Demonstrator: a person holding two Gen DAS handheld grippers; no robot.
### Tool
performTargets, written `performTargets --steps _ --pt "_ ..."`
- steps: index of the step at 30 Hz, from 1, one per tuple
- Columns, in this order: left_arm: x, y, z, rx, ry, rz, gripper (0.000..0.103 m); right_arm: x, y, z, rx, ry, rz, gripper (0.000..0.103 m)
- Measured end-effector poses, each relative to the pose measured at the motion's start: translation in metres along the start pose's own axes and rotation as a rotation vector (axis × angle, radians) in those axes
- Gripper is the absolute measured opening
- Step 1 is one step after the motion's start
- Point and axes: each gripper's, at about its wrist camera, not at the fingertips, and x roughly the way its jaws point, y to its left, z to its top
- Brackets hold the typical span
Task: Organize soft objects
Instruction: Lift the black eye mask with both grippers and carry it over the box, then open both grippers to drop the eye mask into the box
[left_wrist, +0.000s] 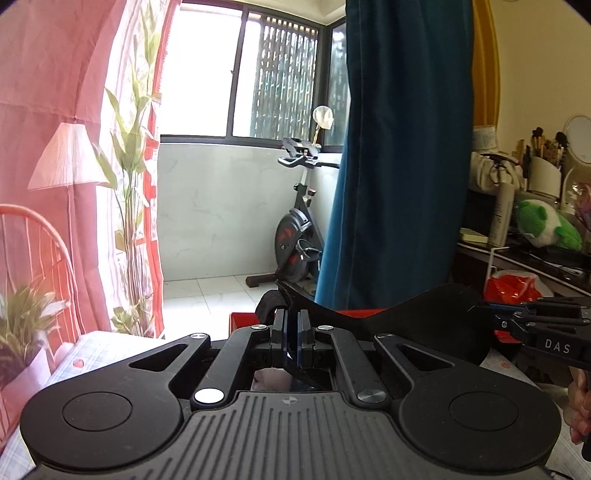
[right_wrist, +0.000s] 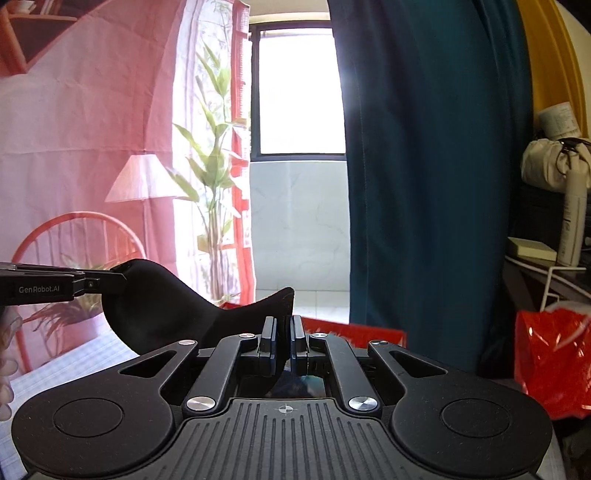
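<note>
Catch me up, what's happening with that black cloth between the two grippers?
A person holds a gripper in each hand, and both are shut on the same black cloth. The left gripper pinches one end and the right gripper pinches the other, so the cloth hangs stretched between them in the air, sagging in the middle. A red box sits just beyond and below it. The cloth is not yet laid down anywhere.
</note>
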Motion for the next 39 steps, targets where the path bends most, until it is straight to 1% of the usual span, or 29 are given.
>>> performTargets --steps 5,9,12,16,19,23,26,30,33,34,35,36,37,38,39 --pt "0.038 -0.001 0.012 0.026 0.027 0.028 0.005 0.041 -0.015 0.009 -0.001 0.023 -0.035 0.006" --pt "0.065 -0.007 0.011 0.059 0.07 0.038 0.006 0.069 -0.024 0.005 -0.013 0.059 -0.064 0.006" --pt "0.087 -0.008 0.003 0.073 0.133 0.04 0.006 0.087 -0.028 -0.003 -0.01 0.097 -0.078 0.006" --pt "0.109 -0.007 -0.013 0.071 0.224 0.037 0.006 0.109 -0.027 -0.02 -0.023 0.188 -0.081 0.006" --pt "0.117 -0.008 -0.023 0.093 0.266 0.039 0.006 0.119 -0.027 -0.032 -0.015 0.237 -0.076 0.006" --pt "0.124 -0.007 -0.031 0.115 0.309 0.04 0.005 0.127 -0.027 -0.04 0.004 0.281 -0.072 0.007" --pt "0.127 -0.005 -0.032 0.117 0.32 0.043 0.006 0.131 -0.028 -0.041 0.015 0.295 -0.076 0.007" --pt "0.122 -0.004 -0.026 0.119 0.303 0.04 0.006 0.128 -0.026 -0.036 0.008 0.292 -0.083 0.009" --pt "0.116 -0.002 -0.02 0.114 0.287 0.027 0.008 0.122 -0.025 -0.031 0.005 0.277 -0.094 0.017" --pt "0.112 -0.002 -0.018 0.111 0.281 0.023 0.011 0.117 -0.025 -0.03 0.004 0.269 -0.094 0.021" --pt "0.109 -0.001 -0.017 0.11 0.277 0.017 0.013 0.112 -0.024 -0.029 0.002 0.262 -0.094 0.023" --pt "0.104 -0.002 -0.016 0.111 0.272 0.01 0.02 0.108 -0.024 -0.028 -0.001 0.259 -0.093 0.023" --pt "0.099 -0.003 -0.015 0.113 0.266 0.005 0.034 0.104 -0.022 -0.027 -0.006 0.257 -0.094 0.028" --pt "0.095 -0.003 -0.014 0.116 0.257 0.001 0.042 0.099 -0.021 -0.027 -0.01 0.255 -0.097 0.034" --pt "0.089 -0.004 -0.013 0.122 0.245 -0.003 0.055 0.094 -0.021 -0.026 -0.01 0.25 -0.098 0.038"
